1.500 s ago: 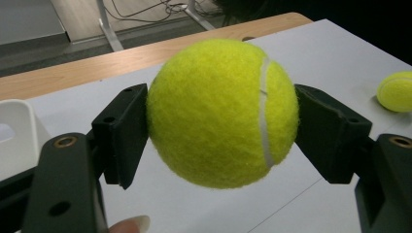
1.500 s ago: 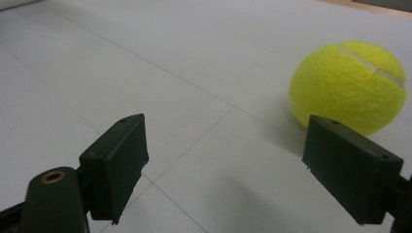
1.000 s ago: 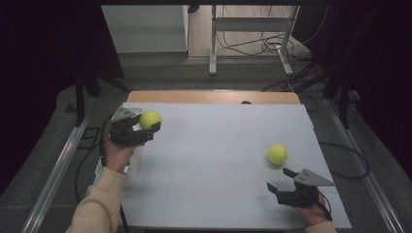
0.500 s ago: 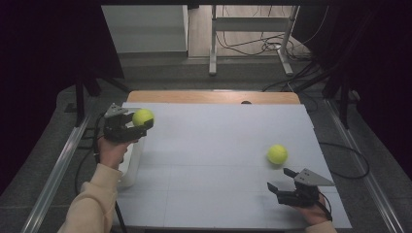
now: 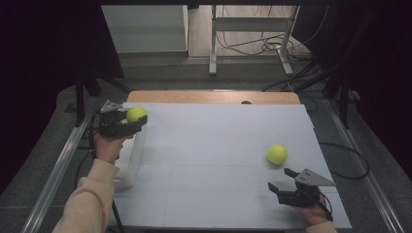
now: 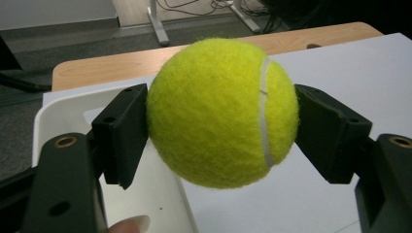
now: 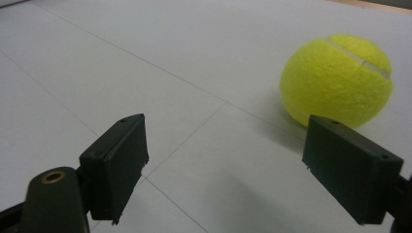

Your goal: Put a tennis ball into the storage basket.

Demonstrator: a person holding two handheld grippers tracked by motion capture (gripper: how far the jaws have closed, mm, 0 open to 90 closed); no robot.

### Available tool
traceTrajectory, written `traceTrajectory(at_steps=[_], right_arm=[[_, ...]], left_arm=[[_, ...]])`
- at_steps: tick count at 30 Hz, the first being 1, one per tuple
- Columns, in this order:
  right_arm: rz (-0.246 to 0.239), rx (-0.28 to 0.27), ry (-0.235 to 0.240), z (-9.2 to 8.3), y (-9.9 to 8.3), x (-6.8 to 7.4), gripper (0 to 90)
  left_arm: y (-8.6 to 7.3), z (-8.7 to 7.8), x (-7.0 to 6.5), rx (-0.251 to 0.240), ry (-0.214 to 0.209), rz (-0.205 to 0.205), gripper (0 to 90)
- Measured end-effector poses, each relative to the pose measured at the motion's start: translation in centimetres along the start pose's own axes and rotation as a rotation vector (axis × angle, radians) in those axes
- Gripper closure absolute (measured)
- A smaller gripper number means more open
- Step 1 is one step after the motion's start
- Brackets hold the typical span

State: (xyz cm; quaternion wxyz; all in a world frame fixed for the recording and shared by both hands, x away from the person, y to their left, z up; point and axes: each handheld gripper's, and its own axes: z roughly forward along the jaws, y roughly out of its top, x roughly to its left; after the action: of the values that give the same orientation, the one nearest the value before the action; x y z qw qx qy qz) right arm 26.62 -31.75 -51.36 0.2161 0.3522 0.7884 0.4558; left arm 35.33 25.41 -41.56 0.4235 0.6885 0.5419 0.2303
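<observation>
- Shifted leftward since the earlier frames: left tongs point(image 5: 127, 122) with the held tennis ball point(image 5: 136, 114), now at the left edge of the worktop point(image 5: 214, 145); right tongs point(image 5: 281, 180) and loose tennis ball point(image 5: 277, 154) unchanged in position.
- Worktop: white sheet marked with thin grid lines, wooden edge exposed along the far side.
- White tray point(image 5: 130, 158): located at the left edge of the worktop, directly beneath the left tongs.
- Left tongs: closed onto the held tennis ball, both pads point(image 6: 121, 131) pressed against opposite sides, ball raised clear of the surface.
- Right tongs: spread wide, nothing between the pads point(image 7: 116, 153), positioned low at the near right corner of the worktop.
- Loose tennis ball: resting on the white sheet just beyond the right tongs, not in contact with either pad.
</observation>
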Motion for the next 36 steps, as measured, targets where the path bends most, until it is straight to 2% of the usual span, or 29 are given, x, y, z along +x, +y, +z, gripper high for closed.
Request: traceTrajectory(at_steps=[15, 30, 36], right_arm=[[-0.001, 0.002, -0.001, 0.0, 0.0, 0.0, 16.8], [-0.003, 0.004, -0.001, 0.0, 0.0, 0.0, 16.8], [-0.003, 0.005, -0.001, 0.0, 0.0, 0.0, 16.8]], left_arm=[[0.4, 0.8, 1.3, 0.03, 0.052, -0.009, 25.5], [0.3, 1.5, 3.4, 0.075, 0.112, -0.042, 25.5], [0.2, 1.9, 3.7, 0.094, 0.115, -0.042, 25.4]])
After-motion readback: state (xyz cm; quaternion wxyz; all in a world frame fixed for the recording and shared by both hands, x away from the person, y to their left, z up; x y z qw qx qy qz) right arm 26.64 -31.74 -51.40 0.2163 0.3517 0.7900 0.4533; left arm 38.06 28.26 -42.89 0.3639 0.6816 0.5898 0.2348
